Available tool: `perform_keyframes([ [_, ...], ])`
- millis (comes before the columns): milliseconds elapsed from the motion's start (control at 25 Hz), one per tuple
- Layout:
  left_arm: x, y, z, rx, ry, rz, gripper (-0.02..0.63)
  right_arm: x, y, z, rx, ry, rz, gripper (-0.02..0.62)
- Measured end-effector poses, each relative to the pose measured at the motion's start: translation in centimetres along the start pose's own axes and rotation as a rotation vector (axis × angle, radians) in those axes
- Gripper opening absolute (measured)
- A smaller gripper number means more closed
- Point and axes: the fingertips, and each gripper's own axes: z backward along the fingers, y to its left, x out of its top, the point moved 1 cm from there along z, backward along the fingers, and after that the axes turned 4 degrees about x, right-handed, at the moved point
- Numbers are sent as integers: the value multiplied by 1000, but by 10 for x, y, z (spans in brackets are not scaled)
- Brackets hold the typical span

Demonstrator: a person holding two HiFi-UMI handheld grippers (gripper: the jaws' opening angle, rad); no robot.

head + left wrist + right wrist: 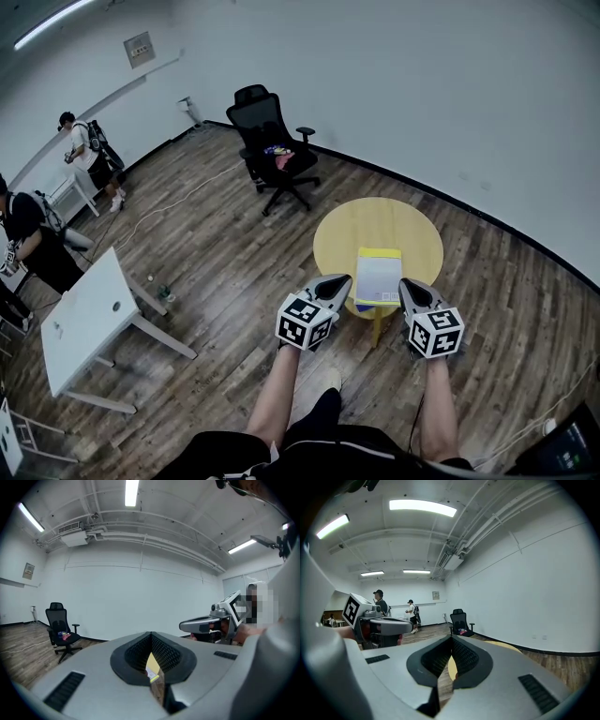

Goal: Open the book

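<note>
Left gripper (339,282), right gripper (410,285) shut; book (379,276) lengthwise away.

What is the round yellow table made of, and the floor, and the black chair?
The round yellow table looks like painted or laminated wood: even, matte colour, no grain. The brown floor looks like wood planks or wood-look laminate: long streaky boards. The black office chair is probably plastic with fabric or mesh; too far to tell.
</note>
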Motion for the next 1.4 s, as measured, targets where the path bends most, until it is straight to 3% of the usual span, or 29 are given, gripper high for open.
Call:
perform_keyframes([
  [840, 3, 121, -120, -66, 62, 23, -2, 14, -84, -137, -65, 48, -44, 6],
  [1400, 13, 175, -157, -88, 43, 26, -2, 30, -106, -192, -97, 42, -33, 6],
])
